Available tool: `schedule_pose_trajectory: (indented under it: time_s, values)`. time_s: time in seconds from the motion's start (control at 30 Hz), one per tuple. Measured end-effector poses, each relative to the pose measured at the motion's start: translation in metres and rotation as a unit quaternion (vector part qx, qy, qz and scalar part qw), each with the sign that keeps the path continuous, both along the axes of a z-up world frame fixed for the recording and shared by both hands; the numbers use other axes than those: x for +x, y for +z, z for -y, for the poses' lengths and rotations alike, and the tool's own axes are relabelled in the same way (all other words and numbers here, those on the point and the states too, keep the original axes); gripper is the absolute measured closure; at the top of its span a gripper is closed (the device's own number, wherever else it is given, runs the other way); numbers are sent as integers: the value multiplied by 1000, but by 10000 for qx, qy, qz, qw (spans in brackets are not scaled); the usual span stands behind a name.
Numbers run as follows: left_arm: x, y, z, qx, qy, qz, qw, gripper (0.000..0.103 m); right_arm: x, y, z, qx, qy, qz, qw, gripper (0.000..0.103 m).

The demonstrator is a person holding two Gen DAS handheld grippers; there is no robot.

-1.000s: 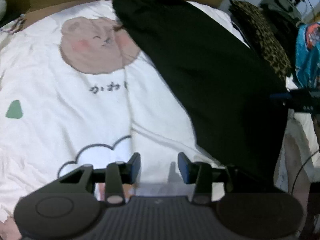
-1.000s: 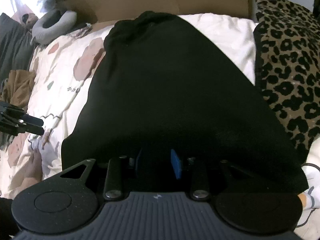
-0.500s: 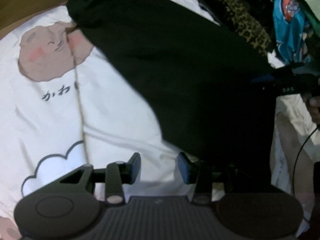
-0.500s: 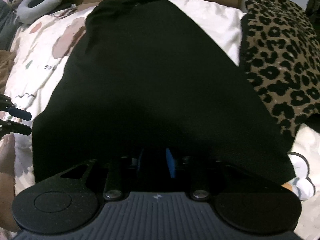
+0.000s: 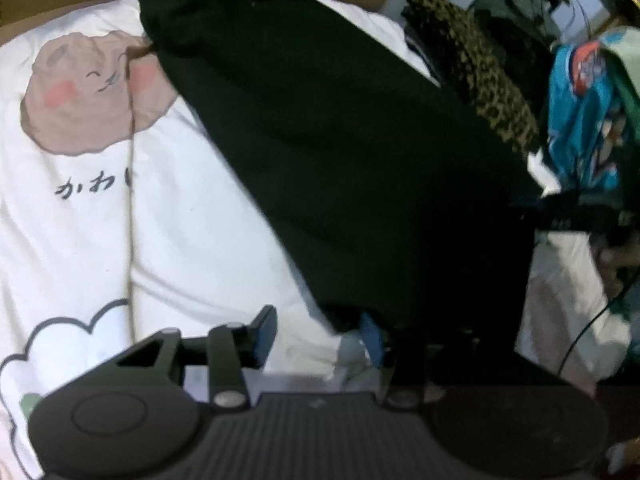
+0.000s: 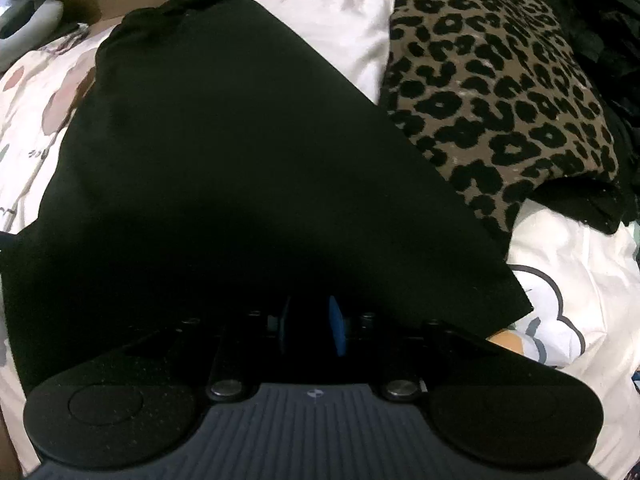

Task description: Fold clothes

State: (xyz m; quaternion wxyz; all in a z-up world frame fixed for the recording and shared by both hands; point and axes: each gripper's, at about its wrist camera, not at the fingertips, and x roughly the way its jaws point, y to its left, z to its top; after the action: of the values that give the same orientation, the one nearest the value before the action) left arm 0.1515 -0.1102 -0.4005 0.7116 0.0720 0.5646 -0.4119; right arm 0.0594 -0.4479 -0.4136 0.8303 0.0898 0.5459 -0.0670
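Right now I have the right gripper (image 6: 310, 326) with its fingers clenched on the near hem of the black fabric garment (image 6: 224, 152), which lies spread lengthwise on the white cartoon-print bed cover (image 5: 180, 232). My left gripper (image 5: 320, 330) has just been opening; its fingers stand released at the hem's other corner, nothing pinched. Next, I judge, it must close there. Beyond lies a leopard-print cloth (image 6: 504, 80).

"かわ" – black script, white bedcover (image 5: 80, 216)
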Motion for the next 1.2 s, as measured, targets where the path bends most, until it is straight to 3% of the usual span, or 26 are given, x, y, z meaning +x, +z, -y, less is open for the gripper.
schedule_pose_trajectory:
  time_s: [0.17,0.27,0.37,0.5,0.57,0.6,0.63,0.67,1.07,1.2]
  values:
    - [8,4,-3,-315,210,-272,9989,46,0,0,-2,18,24,16,10000,77]
    - [5,-1,-1,-138,217,-158,9995,44,-2,0,-1,41,19,30,10000,77]
    - [1,-11,7,131,37,-25,9999,51,-8,-1,0,42,13,34,10000,77]
    - [3,-18,4,56,206,-111,9997,54,-4,-3,-3,46,4,31,10000,77]
    - [8,-19,1,-72,375,-231,9990,60,-3,-2,-4,31,14,26,10000,77]
    - [11,-20,-2,-167,471,-343,9982,69,-2,-1,-4,36,19,24,10000,77]
    - [14,-20,-4,-235,488,-467,9974,94,-1,-1,-3,41,23,22,10000,77]
    - [17,-20,-6,-286,469,-587,9968,96,0,-1,-3,43,26,23,10000,77]
    - [25,-8,-13,121,183,-96,9997,98,-2,-3,16,-258,-210,-2,9994,77]
    - [27,-4,-15,207,170,-83,9996,82,-5,-2,20,-289,-238,-14,9993,77]
